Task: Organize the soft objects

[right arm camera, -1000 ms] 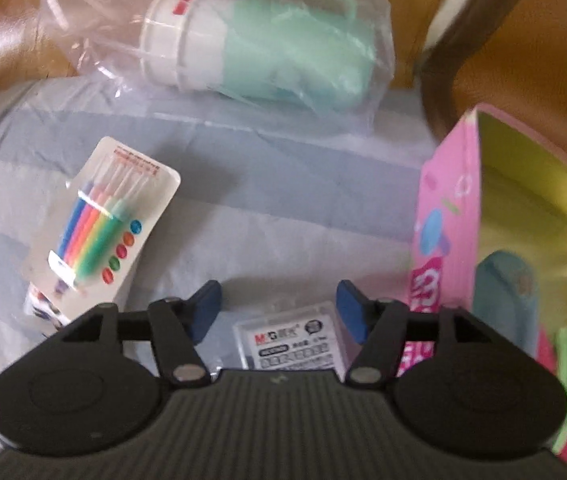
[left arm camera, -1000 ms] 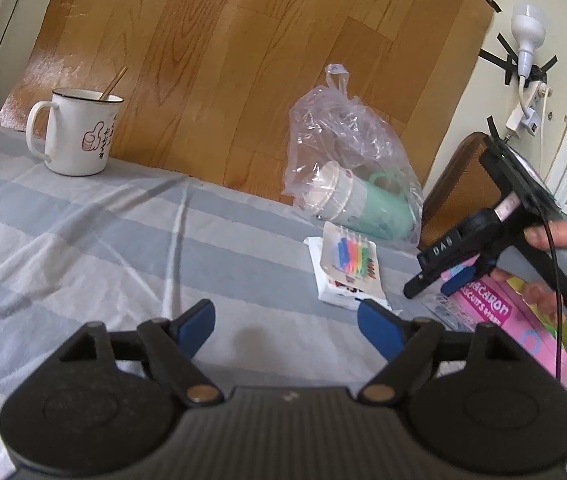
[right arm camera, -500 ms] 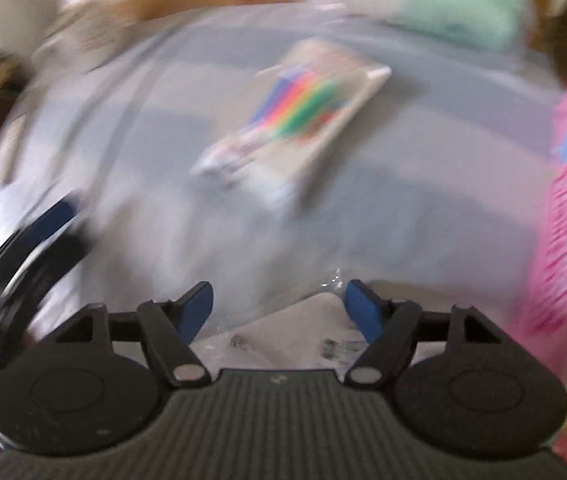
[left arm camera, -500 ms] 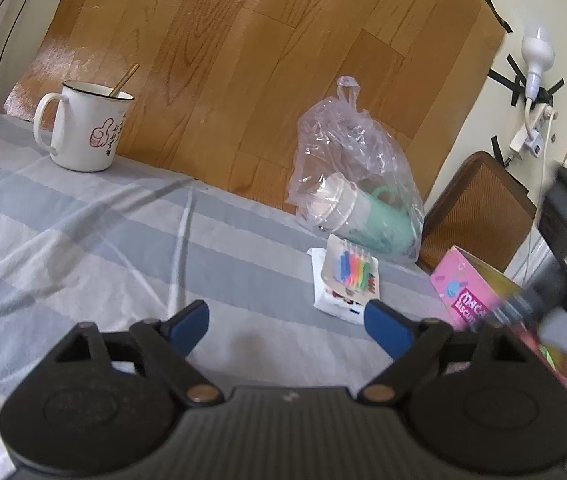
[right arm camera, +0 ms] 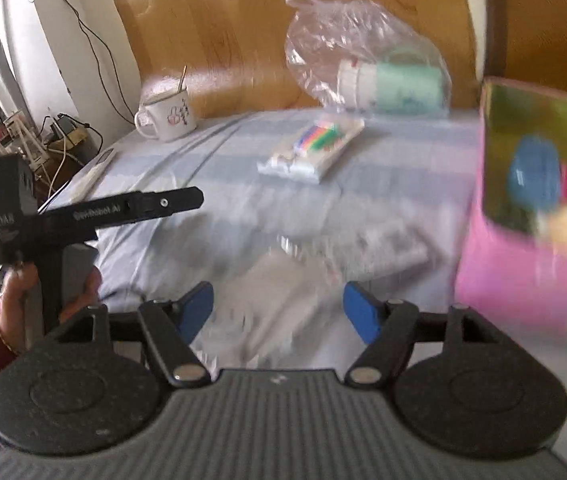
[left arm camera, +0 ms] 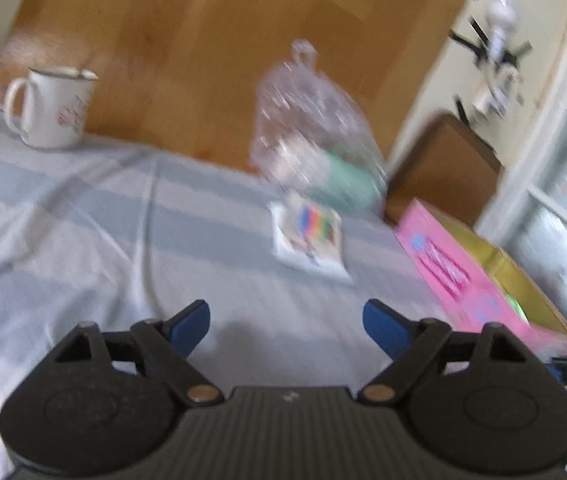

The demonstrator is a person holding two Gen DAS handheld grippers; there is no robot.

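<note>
Over the striped tablecloth (left arm camera: pixel 83 216) my left gripper (left arm camera: pixel 285 318) hangs with jaws spread wide, closing slightly, nothing between them. My right gripper (right arm camera: pixel 277 306) is likewise parted, narrowing a little, above a blurred clear packet (right arm camera: pixel 279 296) that its pads do not touch. Ahead lies the marker pack (right arm camera: pixel 317 140) on a white packet, just before the plastic bag (right arm camera: pixel 363 48) holding a mint cup. At right, the pink box (left arm camera: pixel 479 276) is cut off; its contents smear together.
</note>
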